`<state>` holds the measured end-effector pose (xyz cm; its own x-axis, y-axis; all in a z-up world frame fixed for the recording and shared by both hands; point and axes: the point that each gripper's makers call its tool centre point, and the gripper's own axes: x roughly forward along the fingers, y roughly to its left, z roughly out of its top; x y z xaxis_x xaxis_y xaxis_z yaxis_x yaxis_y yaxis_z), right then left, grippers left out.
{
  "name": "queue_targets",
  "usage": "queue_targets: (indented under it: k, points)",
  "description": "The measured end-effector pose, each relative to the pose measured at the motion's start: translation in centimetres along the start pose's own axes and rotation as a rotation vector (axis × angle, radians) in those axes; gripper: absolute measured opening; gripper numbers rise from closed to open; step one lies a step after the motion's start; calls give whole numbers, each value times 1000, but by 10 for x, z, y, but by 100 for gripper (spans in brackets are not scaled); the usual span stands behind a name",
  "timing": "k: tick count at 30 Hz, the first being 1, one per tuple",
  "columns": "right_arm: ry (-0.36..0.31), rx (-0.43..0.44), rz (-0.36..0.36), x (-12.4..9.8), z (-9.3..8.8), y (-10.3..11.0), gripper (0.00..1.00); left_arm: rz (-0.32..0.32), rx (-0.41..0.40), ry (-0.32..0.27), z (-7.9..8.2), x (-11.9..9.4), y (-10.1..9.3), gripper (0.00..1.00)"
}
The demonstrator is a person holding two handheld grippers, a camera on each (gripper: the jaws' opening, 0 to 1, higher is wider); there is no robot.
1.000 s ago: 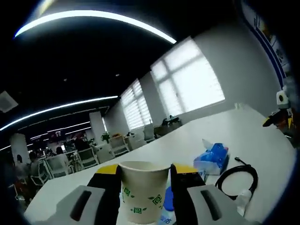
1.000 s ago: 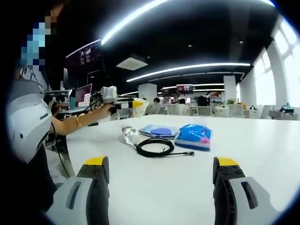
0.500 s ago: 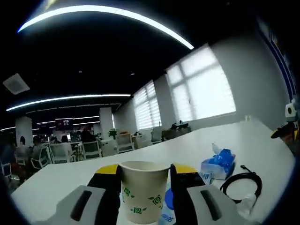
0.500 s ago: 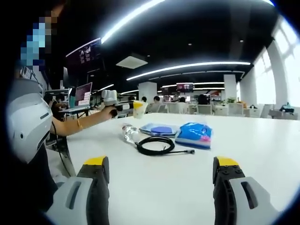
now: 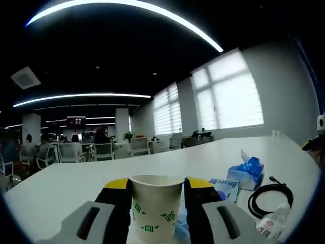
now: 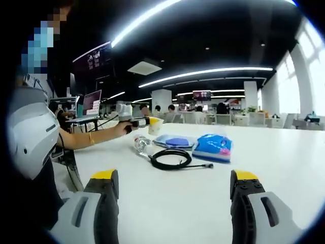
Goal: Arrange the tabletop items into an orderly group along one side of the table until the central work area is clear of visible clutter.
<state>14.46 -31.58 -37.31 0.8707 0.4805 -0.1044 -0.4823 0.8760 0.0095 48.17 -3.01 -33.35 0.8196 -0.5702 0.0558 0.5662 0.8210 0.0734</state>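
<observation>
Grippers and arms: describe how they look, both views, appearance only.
Both the left gripper and the right gripper have light grey moulded bodies with dark oval slots, black jaws and yellow tips. In the right gripper view, the person's arm is bare below a short grey sleeve, with a thin orange band at the wrist.

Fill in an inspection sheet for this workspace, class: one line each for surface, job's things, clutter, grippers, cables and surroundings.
Surface: white table, mostly bare.
Job's things: paper cup with green print; blue tissue pack; clear bottle lying down; blue flat packet.
Clutter: nothing seen beyond the job's things.
Grippers: left gripper shut on the paper cup; right gripper open, holding nothing.
Cables: black cable coiled beside the tissue pack.
Surroundings: open office, ceiling light strips, bright windows, distant chairs and people.
</observation>
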Motion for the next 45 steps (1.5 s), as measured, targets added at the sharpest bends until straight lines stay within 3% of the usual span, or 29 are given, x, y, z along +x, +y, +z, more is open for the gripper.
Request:
queue_targets:
  k: [27,31,36,42,45]
  points:
    - [12,-2,12,6,-2,2,85,30,-41,59,-31,-1,9,41]
    - [10,-8,12,6,-1,2,84,19,-16,82,-31,-4,6,43]
    - [11,-4,20,8,-2,3,84,32,80,109,-32,-9,6,45]
    - [15,-4,25,9,-4,4,84,35,45,125,-34,-11,11,45]
    - [11,-2,25,8,-4,4,84,47,46,165,-43,-13,16,44]
